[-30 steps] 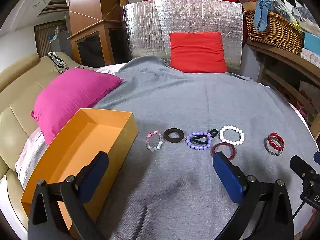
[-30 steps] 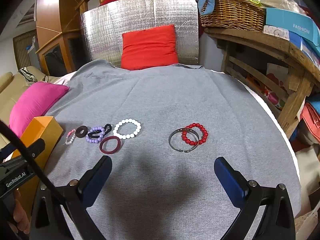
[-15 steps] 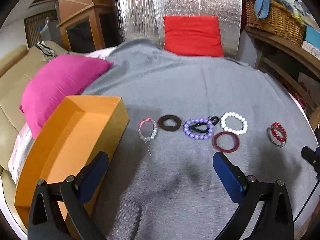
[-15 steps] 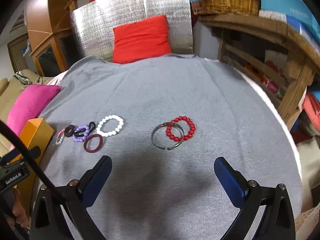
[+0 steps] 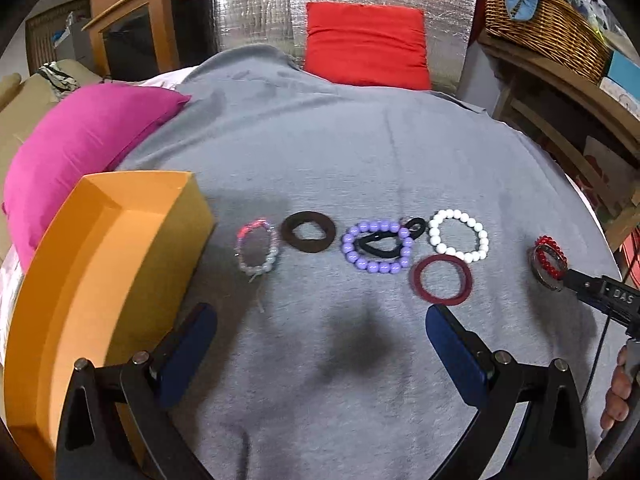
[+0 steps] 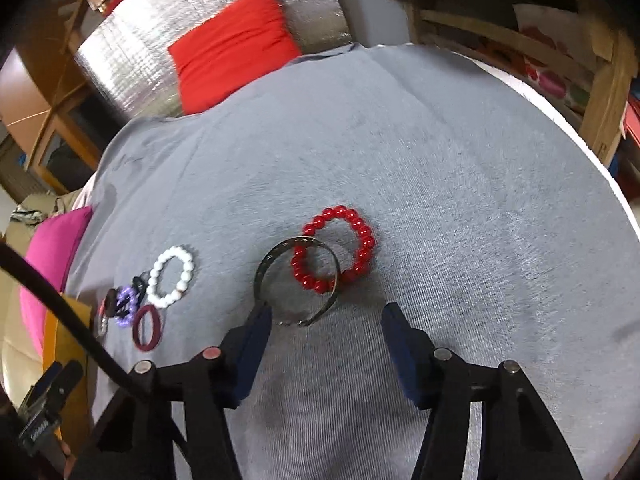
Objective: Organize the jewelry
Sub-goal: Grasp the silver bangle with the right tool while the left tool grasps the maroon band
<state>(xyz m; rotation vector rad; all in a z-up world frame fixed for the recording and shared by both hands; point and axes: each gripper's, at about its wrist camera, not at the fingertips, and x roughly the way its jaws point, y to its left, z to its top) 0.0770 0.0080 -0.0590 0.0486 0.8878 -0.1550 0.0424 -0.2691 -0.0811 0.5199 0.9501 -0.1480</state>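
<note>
Several bracelets lie in a row on the grey cloth: a pale pink-and-grey beaded one (image 5: 256, 249), a dark brown ring (image 5: 308, 231), a purple beaded one (image 5: 377, 247) with a black hair tie inside, a white beaded one (image 5: 458, 234) and a maroon ring (image 5: 443, 279). An open orange box (image 5: 100, 264) stands at their left. My left gripper (image 5: 320, 332) is open and empty, just short of the row. My right gripper (image 6: 326, 326) is open and low over a metal bangle (image 6: 298, 280) that overlaps a red beaded bracelet (image 6: 334, 250).
A pink cushion (image 5: 76, 148) lies behind the box. A red cushion (image 5: 366, 44) leans on a silver foil panel at the back. A wooden shelf with a wicker basket (image 5: 548, 20) stands at the right. The cloth's edge drops off at the right (image 6: 600, 168).
Both grippers have moved forward and down toward the cloth. The right one has narrowed its opening and now sits right at the metal bangle.
</note>
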